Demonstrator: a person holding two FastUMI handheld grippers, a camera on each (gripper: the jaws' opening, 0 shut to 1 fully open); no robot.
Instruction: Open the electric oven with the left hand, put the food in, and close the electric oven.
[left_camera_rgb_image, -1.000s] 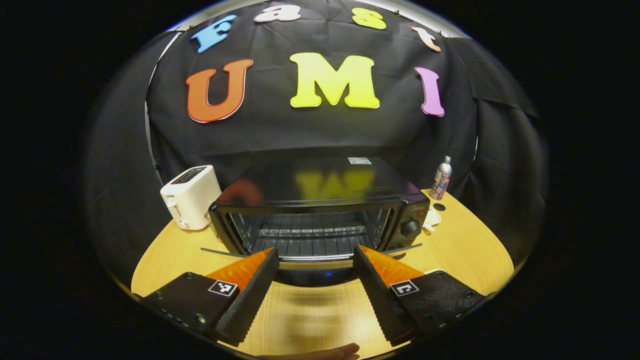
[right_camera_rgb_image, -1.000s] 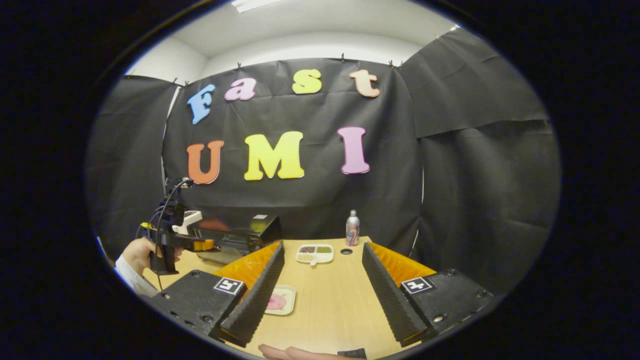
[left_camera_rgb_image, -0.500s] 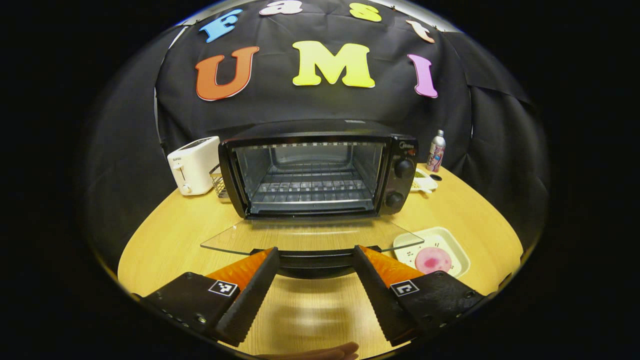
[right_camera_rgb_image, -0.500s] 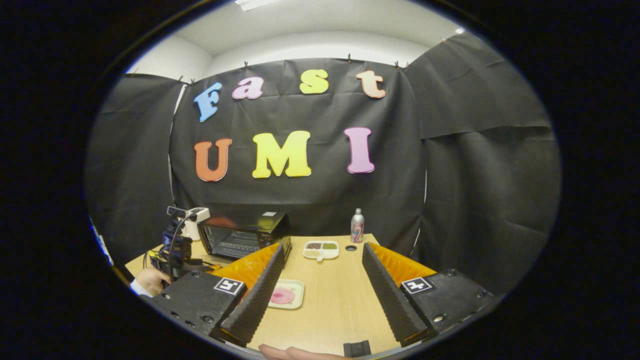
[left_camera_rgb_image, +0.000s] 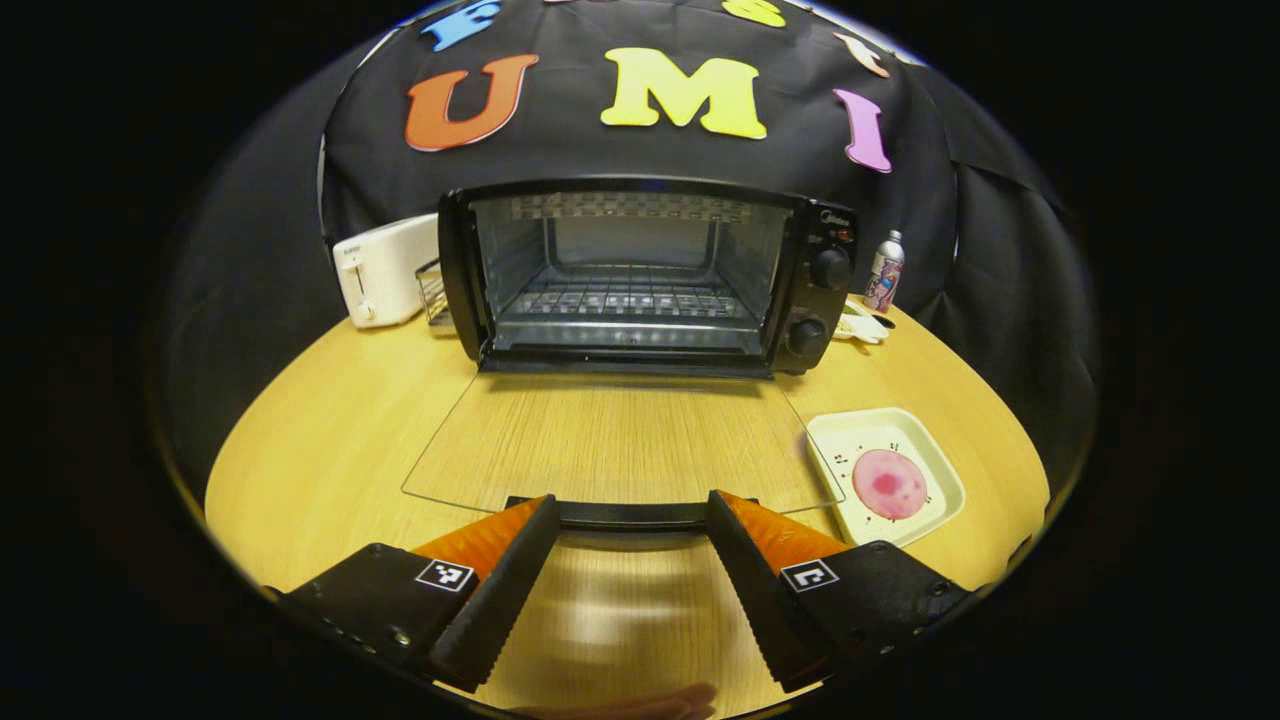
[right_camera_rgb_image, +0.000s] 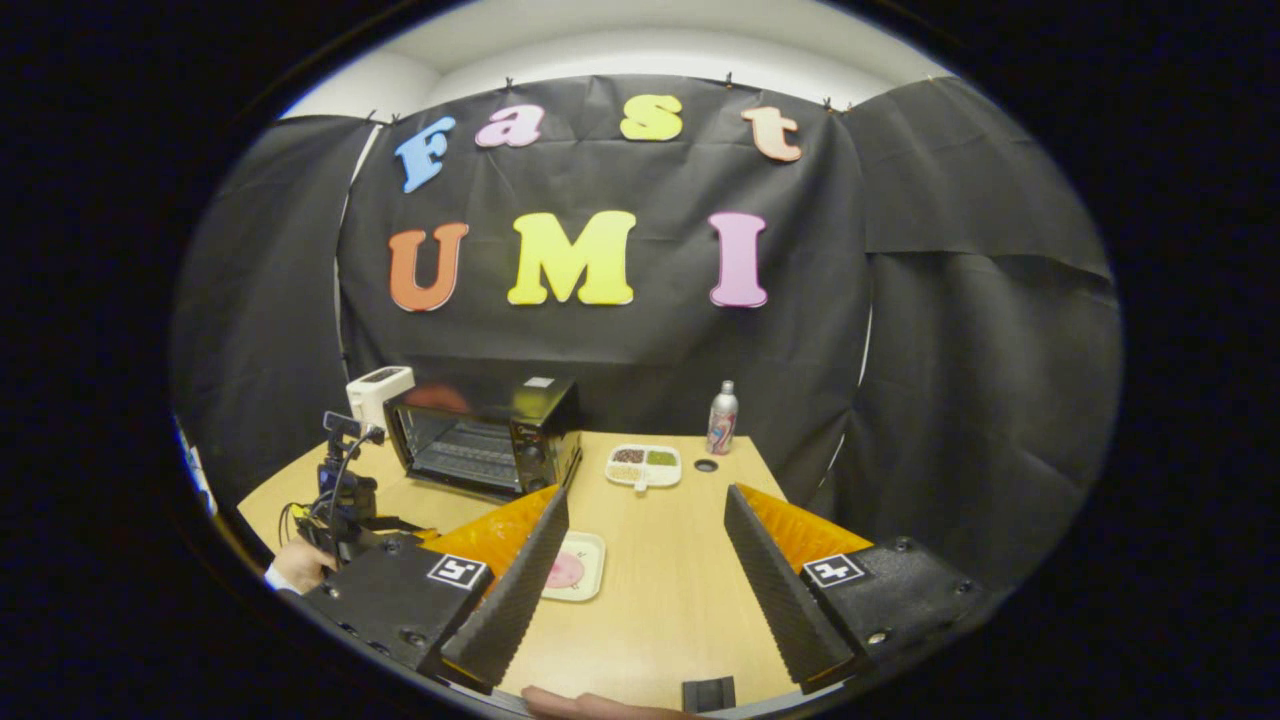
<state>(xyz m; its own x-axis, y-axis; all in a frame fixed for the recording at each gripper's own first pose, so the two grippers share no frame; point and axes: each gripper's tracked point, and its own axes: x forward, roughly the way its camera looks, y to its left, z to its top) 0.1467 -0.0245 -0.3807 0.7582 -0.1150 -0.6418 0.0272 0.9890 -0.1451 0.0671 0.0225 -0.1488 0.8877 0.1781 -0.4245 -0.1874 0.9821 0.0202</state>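
- Oven door handle (left_camera_rgb_image: 632, 514), a dark bar, lies between the left gripper (left_camera_rgb_image: 632, 520) fingertips; jaws spread wide, and contact with the bar cannot be told.
- Glass door (left_camera_rgb_image: 615, 440) is folded down flat, level over the wooden table (left_camera_rgb_image: 330, 400), hinged at the oven's lower front edge.
- Food (left_camera_rgb_image: 888, 484), a pink round piece, sits on a pale square plate (left_camera_rgb_image: 940, 470) just right of the lowered door, on the table.
- Electric oven (left_camera_rgb_image: 640, 275) stands beyond the door, cavity open, wire rack (left_camera_rgb_image: 630, 300) visible inside; two knobs (left_camera_rgb_image: 830, 268) on its right panel.
- White toaster (left_camera_rgb_image: 385, 270) stands to the oven's left, with a wire basket (left_camera_rgb_image: 432, 292) between them.
- Printed bottle (left_camera_rgb_image: 884, 272) stands upright to the oven's right, near the black cloth wall.
- Right gripper (right_camera_rgb_image: 646, 535) hovers over the table with jaws spread wide, nothing between them; the plate shows partly behind its left finger.
- Farther off in the right gripper view: a divided tray (right_camera_rgb_image: 644, 464) with dark and green fillings, right of the oven.
- A hand (right_camera_rgb_image: 300, 565) holds the left gripper at that view's left edge.
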